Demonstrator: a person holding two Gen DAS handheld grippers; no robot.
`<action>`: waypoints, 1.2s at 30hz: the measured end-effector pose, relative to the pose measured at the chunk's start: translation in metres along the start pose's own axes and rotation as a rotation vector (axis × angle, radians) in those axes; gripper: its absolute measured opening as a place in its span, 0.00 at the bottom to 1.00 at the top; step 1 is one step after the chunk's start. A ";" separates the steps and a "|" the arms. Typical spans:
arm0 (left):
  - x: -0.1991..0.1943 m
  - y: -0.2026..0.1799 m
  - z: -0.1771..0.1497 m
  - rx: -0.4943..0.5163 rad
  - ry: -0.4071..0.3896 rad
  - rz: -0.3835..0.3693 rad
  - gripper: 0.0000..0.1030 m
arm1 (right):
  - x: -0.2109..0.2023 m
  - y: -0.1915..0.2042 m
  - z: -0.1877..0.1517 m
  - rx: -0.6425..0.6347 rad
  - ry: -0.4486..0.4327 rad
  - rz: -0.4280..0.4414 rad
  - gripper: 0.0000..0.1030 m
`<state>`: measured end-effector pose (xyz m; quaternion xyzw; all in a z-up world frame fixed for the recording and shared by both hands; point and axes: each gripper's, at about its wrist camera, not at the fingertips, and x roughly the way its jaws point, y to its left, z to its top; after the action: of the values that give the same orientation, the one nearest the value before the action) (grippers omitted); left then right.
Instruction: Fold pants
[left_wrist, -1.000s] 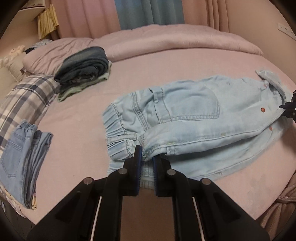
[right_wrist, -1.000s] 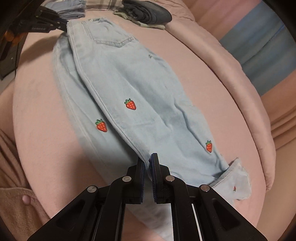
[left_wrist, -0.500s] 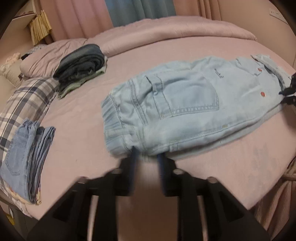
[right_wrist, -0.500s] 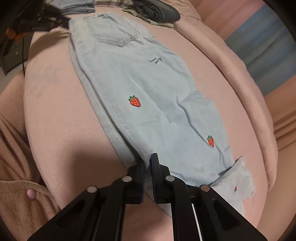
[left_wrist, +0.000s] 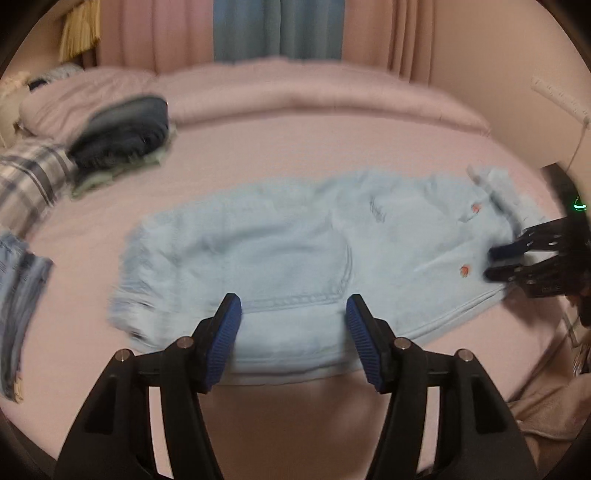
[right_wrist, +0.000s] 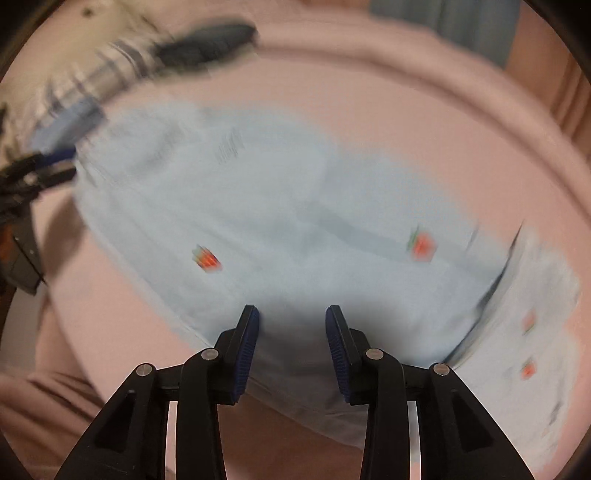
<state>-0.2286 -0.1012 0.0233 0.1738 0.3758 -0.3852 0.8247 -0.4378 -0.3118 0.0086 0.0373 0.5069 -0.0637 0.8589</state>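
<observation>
Light blue pants (left_wrist: 295, 258) with small red strawberry patches lie folded lengthwise on the pink bed (left_wrist: 332, 147), waistband at left, cuffs at right. My left gripper (left_wrist: 293, 332) hovers over the pants' near edge by the back pocket; its jaws are opening and the pads press on nothing. In the right wrist view the same pants (right_wrist: 295, 229) are blurred. My right gripper (right_wrist: 291, 343) is over the leg's near edge, jaws opening, cloth below them and not pinched. The right gripper (left_wrist: 498, 264) also shows at the far right of the left wrist view.
A dark folded pile of jeans (left_wrist: 122, 133) sits at the back left, next to a plaid pillow (left_wrist: 29, 177). Another folded pair of blue jeans (left_wrist: 18, 295) lies at the left edge. Curtains and a wall stand behind the bed.
Both grippers have let go of the pants' edge and opened. The lifted fold has dropped flat onto the bed. The right wrist view has rolled, and both views are blurred.
</observation>
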 end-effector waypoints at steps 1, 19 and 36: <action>0.011 -0.003 -0.003 0.010 0.043 0.014 0.57 | -0.001 0.002 -0.003 -0.017 -0.039 -0.010 0.37; 0.012 -0.128 0.038 0.132 0.042 -0.307 0.64 | -0.005 -0.233 0.039 0.709 -0.011 -0.111 0.54; 0.038 -0.243 0.038 0.399 0.105 -0.441 0.14 | -0.073 -0.256 -0.001 0.832 -0.323 -0.091 0.07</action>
<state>-0.3801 -0.2986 0.0208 0.2665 0.3635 -0.6117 0.6502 -0.5113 -0.5597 0.0717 0.3468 0.2987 -0.3051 0.8351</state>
